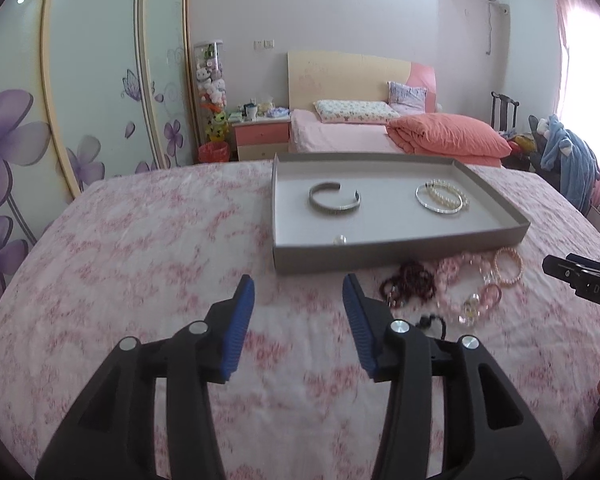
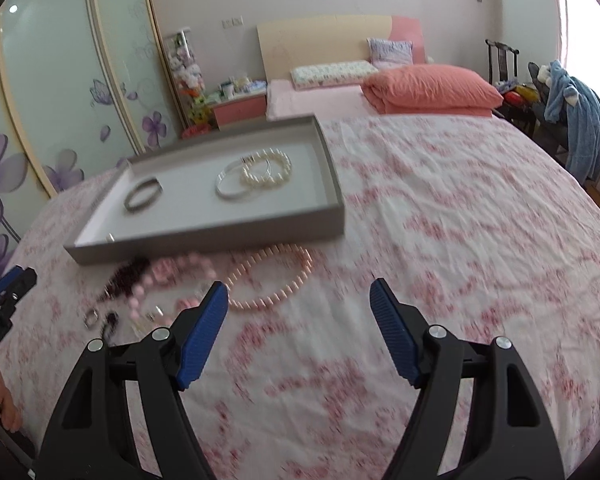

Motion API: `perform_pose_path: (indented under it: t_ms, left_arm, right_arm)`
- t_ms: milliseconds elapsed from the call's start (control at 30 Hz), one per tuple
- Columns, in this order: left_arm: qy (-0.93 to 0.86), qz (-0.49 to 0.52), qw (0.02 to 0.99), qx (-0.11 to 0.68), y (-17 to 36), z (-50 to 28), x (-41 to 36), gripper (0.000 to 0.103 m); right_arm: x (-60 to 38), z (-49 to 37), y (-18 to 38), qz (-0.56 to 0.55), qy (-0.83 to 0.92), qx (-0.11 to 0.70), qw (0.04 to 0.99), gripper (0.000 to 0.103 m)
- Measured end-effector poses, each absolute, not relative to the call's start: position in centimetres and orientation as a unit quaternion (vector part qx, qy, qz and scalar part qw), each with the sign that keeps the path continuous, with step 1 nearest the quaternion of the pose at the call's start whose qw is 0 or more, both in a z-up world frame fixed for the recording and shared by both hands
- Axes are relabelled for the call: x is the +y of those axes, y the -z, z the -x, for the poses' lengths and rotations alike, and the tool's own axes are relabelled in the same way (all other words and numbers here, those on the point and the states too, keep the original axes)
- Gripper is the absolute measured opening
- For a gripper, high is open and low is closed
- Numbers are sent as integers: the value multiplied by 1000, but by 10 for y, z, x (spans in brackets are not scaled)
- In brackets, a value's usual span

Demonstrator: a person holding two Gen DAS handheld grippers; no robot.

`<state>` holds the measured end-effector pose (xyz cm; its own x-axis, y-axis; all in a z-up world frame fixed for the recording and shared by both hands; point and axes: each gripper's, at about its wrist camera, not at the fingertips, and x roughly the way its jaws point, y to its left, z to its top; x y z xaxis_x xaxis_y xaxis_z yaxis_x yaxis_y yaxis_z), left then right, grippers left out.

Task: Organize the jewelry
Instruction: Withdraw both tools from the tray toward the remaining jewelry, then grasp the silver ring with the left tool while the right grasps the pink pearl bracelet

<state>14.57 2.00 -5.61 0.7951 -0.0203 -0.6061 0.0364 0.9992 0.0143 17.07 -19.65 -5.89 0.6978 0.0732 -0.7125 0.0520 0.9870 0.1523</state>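
Grey tray (image 1: 380,258) upper centre: silver cuff (image 1: 334,199), bangle (image 1: 436,205), pearls (image 1: 450,194). Pink beads (image 1: 508,266) outside. Left gripper (image 1: 299,294), right gripper (image 2: 299,298): jaws apart, empty.

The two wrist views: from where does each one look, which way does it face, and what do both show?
Left wrist view: sits behind the open left tongs, facing the shallow grey cardboard tray across the pink floral bedspread; the right tongs enter at its right edge.
Right wrist view: sits behind the open right tongs, facing the bedspread right of the tray; the left tongs and a hand show at its left edge.
Shared: tray, silver cuff bracelet, white pearl bracelet.
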Motion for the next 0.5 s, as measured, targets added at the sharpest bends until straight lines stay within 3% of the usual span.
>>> perform_pose_path:
  t_ms: [100,367,500]
  left_arm:
    - [16,-9,944,330,61,-145,21,48]
    - [15,-2,940,340,67,-147,24,50]
    - [19,-2,940,341,66,-148,23,50]
  right_arm:
    - [-198,-172,66,-77,-5,407,910,66]
    - [-187,-204,73,-77,4,425,902,40]
    - [-183,-218,80,-65,16,435,898,36]
